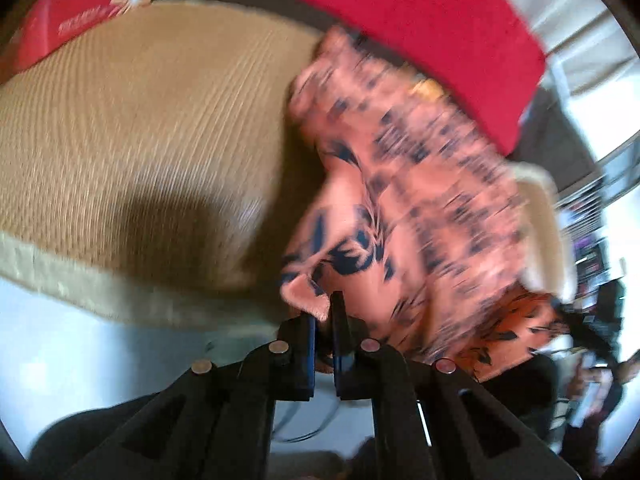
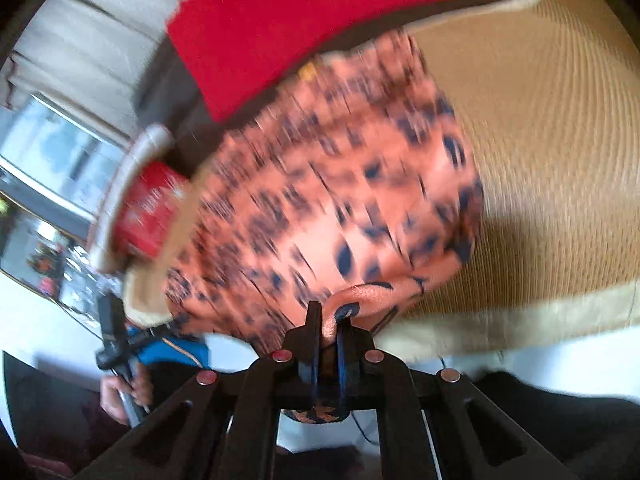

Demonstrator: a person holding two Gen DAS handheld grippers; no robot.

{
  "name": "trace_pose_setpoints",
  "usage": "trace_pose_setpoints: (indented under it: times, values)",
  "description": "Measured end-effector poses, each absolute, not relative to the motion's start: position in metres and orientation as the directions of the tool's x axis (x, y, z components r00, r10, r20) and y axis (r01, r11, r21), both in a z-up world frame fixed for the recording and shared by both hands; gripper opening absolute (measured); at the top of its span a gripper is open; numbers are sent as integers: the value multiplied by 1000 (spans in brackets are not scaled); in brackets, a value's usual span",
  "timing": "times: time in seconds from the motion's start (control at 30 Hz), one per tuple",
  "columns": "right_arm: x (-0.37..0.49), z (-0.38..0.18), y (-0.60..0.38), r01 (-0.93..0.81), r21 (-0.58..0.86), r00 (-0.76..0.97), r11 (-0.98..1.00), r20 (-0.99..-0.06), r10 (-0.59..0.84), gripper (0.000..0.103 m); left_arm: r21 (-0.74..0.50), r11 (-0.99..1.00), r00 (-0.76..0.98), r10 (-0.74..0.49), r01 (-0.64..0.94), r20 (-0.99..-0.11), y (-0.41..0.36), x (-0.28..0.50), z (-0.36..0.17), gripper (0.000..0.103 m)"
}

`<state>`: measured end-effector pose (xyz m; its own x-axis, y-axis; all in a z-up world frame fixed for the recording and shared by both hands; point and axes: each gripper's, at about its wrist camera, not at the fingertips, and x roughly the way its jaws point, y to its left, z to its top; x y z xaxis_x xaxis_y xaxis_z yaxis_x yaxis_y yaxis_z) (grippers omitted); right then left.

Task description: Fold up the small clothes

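Observation:
An orange garment with a dark leaf print point(image 1: 400, 208) hangs in the air, blurred by motion, above a tan woven mat point(image 1: 140, 120). My left gripper point(image 1: 325, 312) is shut on one edge of the garment. In the right wrist view the same garment point(image 2: 328, 208) spreads ahead of my right gripper point(image 2: 329, 320), which is shut on another edge, with cloth bunched between its fingers. The left gripper also shows in the right wrist view point(image 2: 116, 344), held in a hand at lower left.
A red cloth point(image 1: 420, 32) lies at the back beyond the garment and also shows in the right wrist view point(image 2: 300, 20). A red printed box point(image 1: 88, 4) sits at the mat's far left corner. The mat point(image 2: 560, 140) has a pale border; white surface lies below it.

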<state>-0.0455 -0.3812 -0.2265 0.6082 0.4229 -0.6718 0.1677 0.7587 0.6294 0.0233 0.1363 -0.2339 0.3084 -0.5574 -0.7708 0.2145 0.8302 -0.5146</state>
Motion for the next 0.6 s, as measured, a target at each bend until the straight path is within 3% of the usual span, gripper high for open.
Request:
trace_pose_setpoints:
  times: [0.17, 0.33, 0.47, 0.6]
  values:
    - [-11, -164, -412, 123, 685, 713, 718, -564, 416, 7, -583, 762, 387, -646, 282, -658, 149, 73, -162, 6]
    - [58, -125, -463, 137, 731, 811, 669, -470, 348, 7, -540, 788, 483, -611, 295, -627, 133, 167, -111, 5]
    - [128, -139, -512, 210, 792, 853, 574, -435, 289, 7, -562, 806, 523, -566, 188, -637, 123, 255, -126, 5]
    - [193, -198, -544, 315, 834, 850, 453, -460, 256, 11, -582, 805, 549, -539, 112, -639, 124, 321, -168, 3]
